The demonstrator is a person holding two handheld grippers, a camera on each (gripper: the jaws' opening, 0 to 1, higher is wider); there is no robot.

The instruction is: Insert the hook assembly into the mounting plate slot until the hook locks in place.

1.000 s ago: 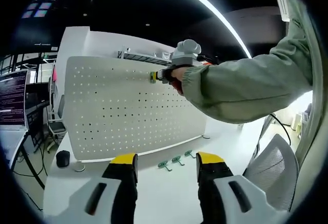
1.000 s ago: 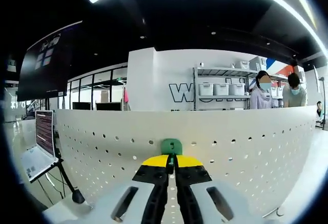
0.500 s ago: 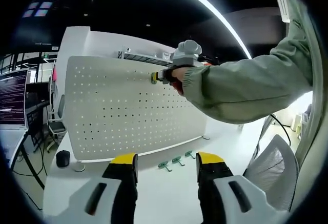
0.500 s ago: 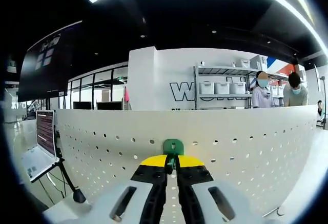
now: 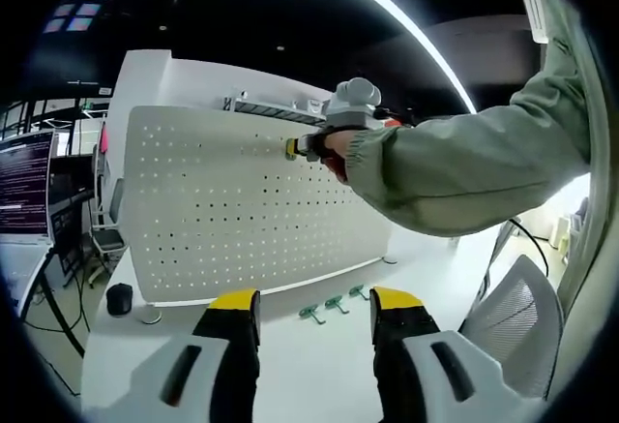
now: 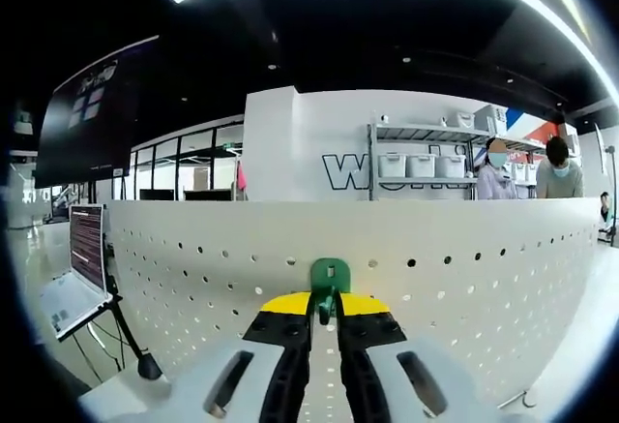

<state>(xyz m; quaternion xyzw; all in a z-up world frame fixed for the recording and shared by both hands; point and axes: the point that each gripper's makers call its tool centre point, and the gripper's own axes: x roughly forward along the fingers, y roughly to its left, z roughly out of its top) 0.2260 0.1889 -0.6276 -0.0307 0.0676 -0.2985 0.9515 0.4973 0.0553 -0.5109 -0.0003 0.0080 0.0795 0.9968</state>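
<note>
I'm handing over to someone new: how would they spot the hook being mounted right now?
Find the big white pegboard standing on the table. Near its top edge, the right gripper pinches a small green hook against the holes. Three more green hooks lie loose on the table at the board's foot; this one is up on the board, held.

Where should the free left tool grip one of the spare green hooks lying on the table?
Judging from the left gripper view, take a hook across its narrow stem, coming down from above. The three lie flat on the white table in a row with gaps between them, so the open left tool can straddle one. Their exact shape is too small to tell.
</note>
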